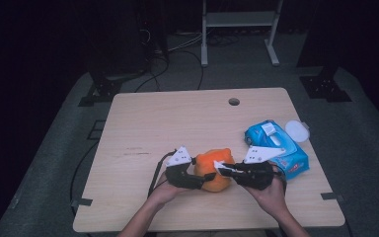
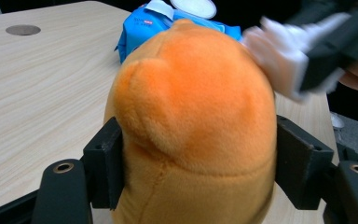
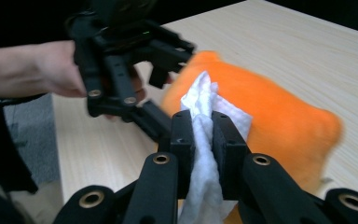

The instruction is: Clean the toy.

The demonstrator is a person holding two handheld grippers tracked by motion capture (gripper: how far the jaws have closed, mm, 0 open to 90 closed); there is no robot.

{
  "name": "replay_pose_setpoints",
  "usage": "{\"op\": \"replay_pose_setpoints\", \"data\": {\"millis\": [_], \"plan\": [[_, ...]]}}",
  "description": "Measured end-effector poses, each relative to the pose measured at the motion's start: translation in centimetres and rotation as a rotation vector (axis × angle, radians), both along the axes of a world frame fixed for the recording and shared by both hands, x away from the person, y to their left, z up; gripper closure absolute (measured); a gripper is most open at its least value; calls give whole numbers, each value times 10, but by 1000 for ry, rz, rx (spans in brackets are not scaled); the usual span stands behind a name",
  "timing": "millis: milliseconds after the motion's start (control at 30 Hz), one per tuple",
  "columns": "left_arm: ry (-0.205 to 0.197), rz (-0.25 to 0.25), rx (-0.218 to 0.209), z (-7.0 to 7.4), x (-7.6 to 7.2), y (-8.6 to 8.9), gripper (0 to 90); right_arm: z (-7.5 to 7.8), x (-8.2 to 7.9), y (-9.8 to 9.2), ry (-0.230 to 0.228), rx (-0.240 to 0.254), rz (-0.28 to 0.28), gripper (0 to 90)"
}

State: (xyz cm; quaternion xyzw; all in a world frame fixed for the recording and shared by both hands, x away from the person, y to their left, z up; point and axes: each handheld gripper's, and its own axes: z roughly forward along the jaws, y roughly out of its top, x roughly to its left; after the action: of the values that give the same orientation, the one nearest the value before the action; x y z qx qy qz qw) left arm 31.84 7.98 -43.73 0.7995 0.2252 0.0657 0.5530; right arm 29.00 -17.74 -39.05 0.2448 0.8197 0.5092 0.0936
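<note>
Near the worktop's (image 1: 143,123) front edge, the left claw (image 1: 203,180) squeezes an orange plush toy (image 1: 216,168) while the right claw (image 1: 225,170), clamped on a white wipe (image 3: 204,140), presses it against the toy.

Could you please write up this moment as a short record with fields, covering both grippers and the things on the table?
left gripper: shut on the orange plush toy, a jaw against each side
right gripper: shut on a white wipe, held against the toy
blue wipes pack: on the table beyond the toy, white lid flipped open
activity: wiping the toy while it is held
</note>
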Motion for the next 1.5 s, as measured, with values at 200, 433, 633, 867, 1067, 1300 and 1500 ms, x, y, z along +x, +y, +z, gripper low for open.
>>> {"op": "replay_pose_setpoints", "data": {"millis": [200, 433, 633, 867, 1067, 1300, 1500], "plan": [[-17, -88, -18, -2, -4, -1, 259, -5, 13, -27, 42, 24, -96, 795], [-36, -68, -14, -2, -5, -3, 293, -4, 5, -21, 34, 13, -67, 797], [-51, -58, 7, -2, -8, -5, 337, 5, -9, 2, -29, -31, -4, 798], [-69, -79, 1, -4, -9, -6, 327, 0, 6, -23, 1, -34, -106, 801], [-22, -51, 1, -7, -5, -9, 222, -2, 3, -18, 20, -27, -66, 799], [-67, -52, 53, -4, -16, -19, 308, 4, -12, 5, 11, 10, 59, 801], [-113, -75, 77, -6, -22, -22, 329, 10, -6, -5, -21, 7, -2, 802]]}}
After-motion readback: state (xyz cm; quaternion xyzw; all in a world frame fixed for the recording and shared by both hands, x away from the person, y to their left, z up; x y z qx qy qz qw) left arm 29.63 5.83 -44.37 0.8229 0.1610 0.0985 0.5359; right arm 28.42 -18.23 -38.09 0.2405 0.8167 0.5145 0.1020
